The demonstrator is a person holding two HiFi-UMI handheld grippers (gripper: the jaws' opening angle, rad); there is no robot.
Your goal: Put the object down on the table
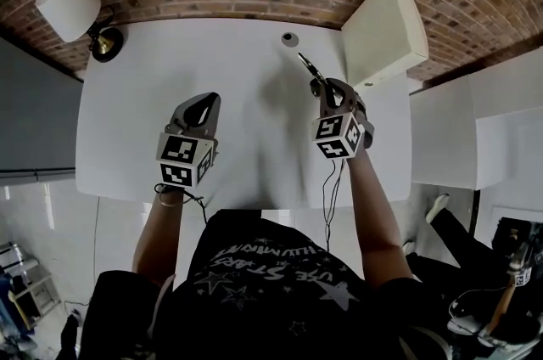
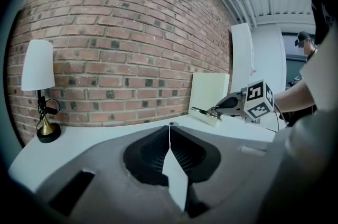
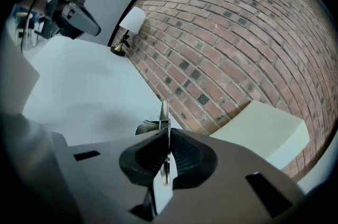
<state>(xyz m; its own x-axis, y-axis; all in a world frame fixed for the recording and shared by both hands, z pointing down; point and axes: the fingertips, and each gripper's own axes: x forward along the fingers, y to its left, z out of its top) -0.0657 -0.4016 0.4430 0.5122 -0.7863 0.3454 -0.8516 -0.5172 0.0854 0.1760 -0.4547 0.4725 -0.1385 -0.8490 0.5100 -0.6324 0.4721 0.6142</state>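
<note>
A thin metal tool [image 1: 307, 65] sticks out forward from my right gripper [image 1: 325, 91], which is shut on it above the right part of the white table [image 1: 153, 70]. In the right gripper view the tool [image 3: 164, 112] stands edge-on between the pads of that gripper [image 3: 166, 136]. The left gripper view shows the tool [image 2: 202, 110] held clear of the tabletop by the right gripper [image 2: 222, 108]. My left gripper [image 1: 208, 102] hovers over the table's left half, its jaws [image 2: 169, 136] pressed together with nothing between them.
A lamp with a white shade [image 1: 68, 6] stands at the table's far left corner. A cream block [image 1: 386, 27] leans at the far right corner by the brick wall. A small round grommet [image 1: 290, 37] sits near the back edge. White cabinets [image 1: 475, 129] stand to the right.
</note>
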